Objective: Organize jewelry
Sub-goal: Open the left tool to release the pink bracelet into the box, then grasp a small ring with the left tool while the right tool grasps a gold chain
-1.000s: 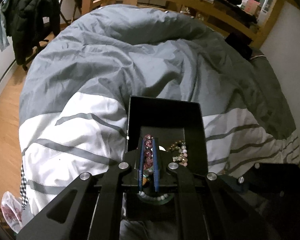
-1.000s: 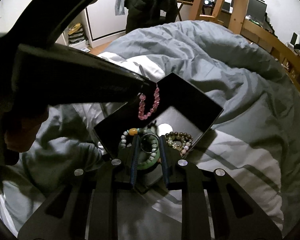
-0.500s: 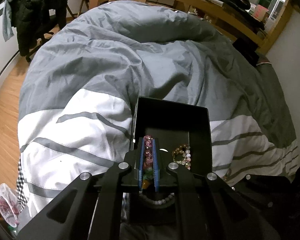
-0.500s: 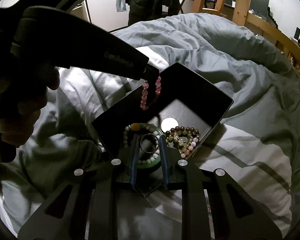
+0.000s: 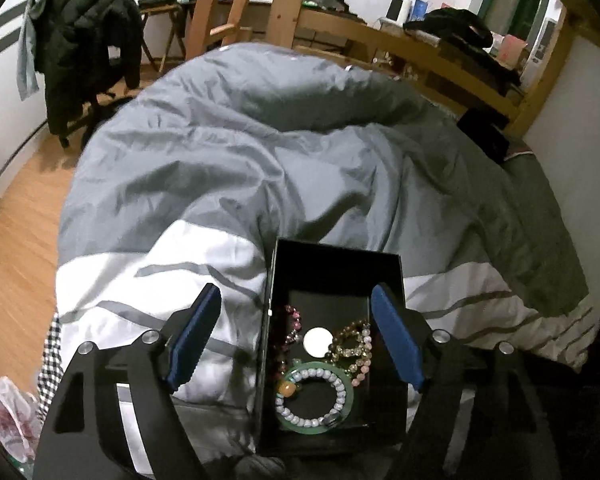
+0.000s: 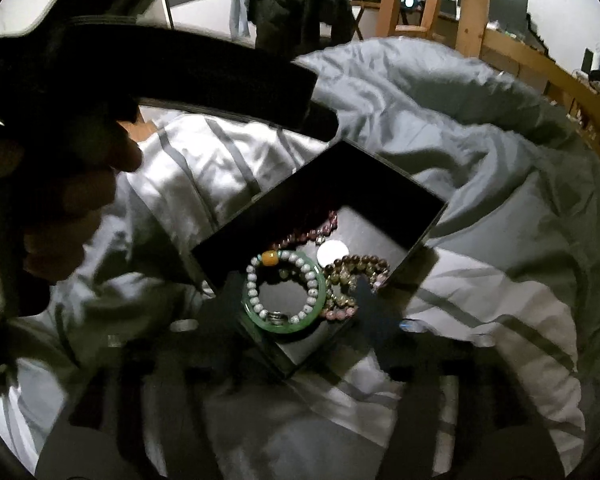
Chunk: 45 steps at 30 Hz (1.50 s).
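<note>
Your left claw [image 5: 296,336] is spreading its jaws above the black box [image 5: 336,256] on the bed [image 5: 260,152], with nothing pinched between its blue pads [image 5: 396,340]; the pink bead bracelet [image 5: 290,328] lies along the box's left inner wall. Your right claw [image 6: 296,300] is opening too, and though its fingers are blurred and dark in its own view, they seem to grip nothing. Just below it, the green bangle [image 6: 284,300] sits in the box's near corner with a pale bead bracelet [image 6: 284,280] lying inside its ring, and the brown-and-pink bead strands [image 6: 352,280] lie beside them.

To finish this release well, let both claws open fully before lifting, then rise straight up so no pad snags a strand and drags it over the wall. Keep the box flat on the soft bedding.
</note>
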Each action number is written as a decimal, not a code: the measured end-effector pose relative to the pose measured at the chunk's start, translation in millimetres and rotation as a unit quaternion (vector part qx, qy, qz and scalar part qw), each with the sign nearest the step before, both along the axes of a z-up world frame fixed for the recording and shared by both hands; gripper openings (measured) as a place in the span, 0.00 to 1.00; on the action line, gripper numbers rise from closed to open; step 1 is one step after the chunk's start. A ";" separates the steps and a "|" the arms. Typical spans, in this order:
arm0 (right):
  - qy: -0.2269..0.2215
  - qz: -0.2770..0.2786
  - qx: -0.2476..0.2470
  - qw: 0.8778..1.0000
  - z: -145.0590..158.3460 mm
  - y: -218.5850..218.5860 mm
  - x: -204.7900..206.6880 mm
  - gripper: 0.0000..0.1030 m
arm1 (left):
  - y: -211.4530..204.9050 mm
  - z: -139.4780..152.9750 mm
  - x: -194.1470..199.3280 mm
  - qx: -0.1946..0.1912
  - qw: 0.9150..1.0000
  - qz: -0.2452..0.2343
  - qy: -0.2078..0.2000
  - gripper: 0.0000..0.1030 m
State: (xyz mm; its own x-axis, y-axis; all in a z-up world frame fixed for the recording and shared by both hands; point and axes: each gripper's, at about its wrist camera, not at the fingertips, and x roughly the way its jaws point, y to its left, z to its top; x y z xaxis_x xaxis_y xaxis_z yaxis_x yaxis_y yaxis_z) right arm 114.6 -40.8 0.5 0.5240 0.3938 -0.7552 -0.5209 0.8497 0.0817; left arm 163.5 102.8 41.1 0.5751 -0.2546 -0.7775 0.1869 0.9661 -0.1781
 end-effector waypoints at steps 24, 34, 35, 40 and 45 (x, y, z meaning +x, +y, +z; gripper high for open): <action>0.027 -0.086 0.000 0.996 -18.3 -125.3 -34.1 0.47 | -121.9 -28.8 -45.5 0.037 0.984 -0.172 -0.008 0.82; 0.093 -0.058 -0.009 0.994 -86.4 -99.8 -19.2 0.36 | -145.9 -67.0 -35.1 0.054 0.979 -0.191 0.034 0.59; 0.098 -0.058 -0.004 0.993 -90.6 -99.4 -16.6 0.32 | -147.9 -67.5 -35.4 0.058 0.979 -0.194 0.032 0.59; 0.109 -0.066 -0.004 0.992 -102.3 -103.9 -10.2 0.07 | -155.5 -77.0 -30.6 0.053 0.976 -0.204 0.048 0.52; 0.107 -0.100 0.016 0.989 -93.4 -128.2 -10.5 0.06 | -165.1 -83.5 -34.3 0.061 0.972 -0.225 0.043 0.52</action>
